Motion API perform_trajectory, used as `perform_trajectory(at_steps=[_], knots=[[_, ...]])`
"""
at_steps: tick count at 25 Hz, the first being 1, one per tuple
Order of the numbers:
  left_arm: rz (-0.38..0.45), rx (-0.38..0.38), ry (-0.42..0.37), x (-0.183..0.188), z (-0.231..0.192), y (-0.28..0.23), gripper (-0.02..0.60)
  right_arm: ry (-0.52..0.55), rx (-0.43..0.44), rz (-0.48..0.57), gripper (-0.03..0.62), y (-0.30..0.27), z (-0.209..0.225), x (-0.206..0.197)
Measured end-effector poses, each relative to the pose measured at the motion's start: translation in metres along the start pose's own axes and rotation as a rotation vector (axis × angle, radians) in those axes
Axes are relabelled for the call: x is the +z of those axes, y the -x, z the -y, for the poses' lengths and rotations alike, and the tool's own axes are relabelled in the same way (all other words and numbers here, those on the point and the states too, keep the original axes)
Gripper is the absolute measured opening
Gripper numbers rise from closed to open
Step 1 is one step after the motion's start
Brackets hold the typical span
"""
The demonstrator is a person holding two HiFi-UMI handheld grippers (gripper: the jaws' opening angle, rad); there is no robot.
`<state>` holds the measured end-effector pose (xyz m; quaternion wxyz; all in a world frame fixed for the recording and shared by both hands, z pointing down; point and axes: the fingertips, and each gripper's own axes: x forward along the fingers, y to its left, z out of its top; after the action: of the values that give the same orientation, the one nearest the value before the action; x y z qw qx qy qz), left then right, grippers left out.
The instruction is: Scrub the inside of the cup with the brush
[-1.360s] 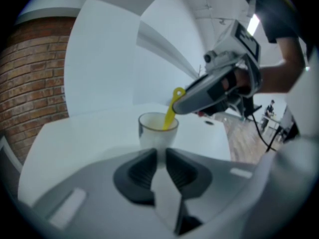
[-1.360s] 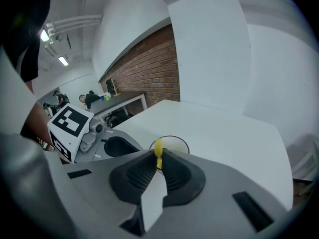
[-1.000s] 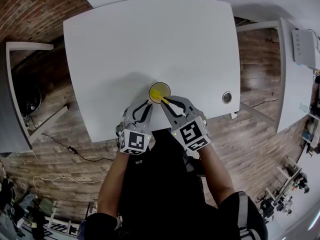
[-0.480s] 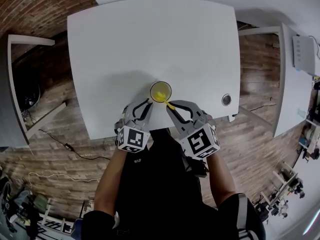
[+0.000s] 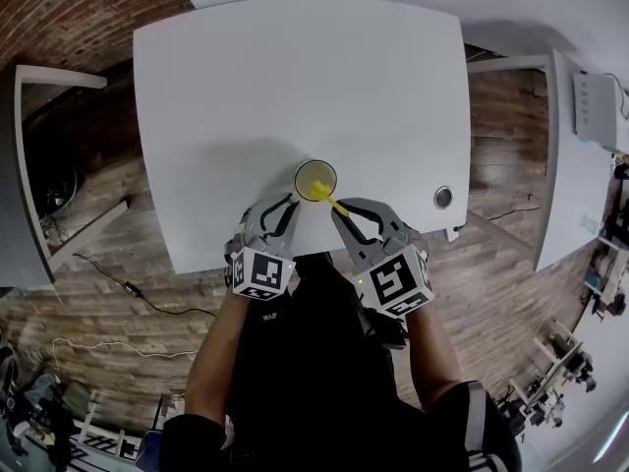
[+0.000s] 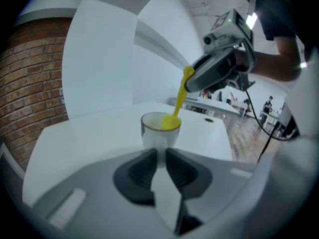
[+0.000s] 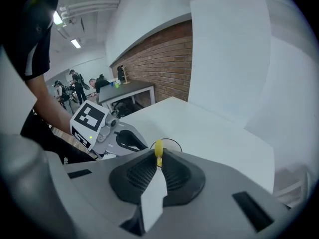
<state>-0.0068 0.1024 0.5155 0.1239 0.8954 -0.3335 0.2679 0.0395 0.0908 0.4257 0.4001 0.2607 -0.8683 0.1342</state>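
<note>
A clear cup (image 5: 315, 179) stands on the white table (image 5: 295, 77) near its front edge. A yellow brush (image 5: 332, 203) slants into it, its head inside the rim. My right gripper (image 5: 342, 210) is shut on the brush handle just to the cup's lower right. In the right gripper view the handle (image 7: 158, 147) sits between the pads, with the cup (image 7: 172, 146) beyond. My left gripper (image 5: 291, 203) is shut, tips at the cup's near left side. In the left gripper view the cup (image 6: 157, 131) rises just past the closed jaws, and the brush (image 6: 177, 106) drops in from the right gripper (image 6: 188, 82).
A round cable hole (image 5: 443, 197) lies in the table right of the cup. The table's front edge runs just below both grippers. Another white table (image 5: 580, 146) stands at the right, a desk (image 5: 20, 214) at the left. Wooden floor lies around them.
Over the last second my right gripper drew back slightly toward me and to the right, tilting the brush more. The left gripper and the cup stayed put.
</note>
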Motion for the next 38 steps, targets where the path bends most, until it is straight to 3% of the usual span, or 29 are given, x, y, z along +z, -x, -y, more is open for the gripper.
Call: perform_trajectory(at_steps=[4,15,27,38], knots=[[-0.001,0.005,0.001,0.001,-0.001,0.000,0.058,-0.059,-0.023,-0.035,0.029,-0.008,0.005,-0.005],[0.001,0.006,0.008,0.001,0.000,-0.001,0.058,-0.095,-0.038,-0.101,0.030,-0.037,0.005,-0.028],[0.000,0.004,0.011,0.000,0.000,0.000,0.058,-0.240,-0.095,0.059,0.031,-0.039,0.013,-0.028],[0.003,-0.002,0.024,0.002,0.002,-0.001,0.058,-0.310,-0.166,0.120,0.031,-0.036,0.022,-0.026]])
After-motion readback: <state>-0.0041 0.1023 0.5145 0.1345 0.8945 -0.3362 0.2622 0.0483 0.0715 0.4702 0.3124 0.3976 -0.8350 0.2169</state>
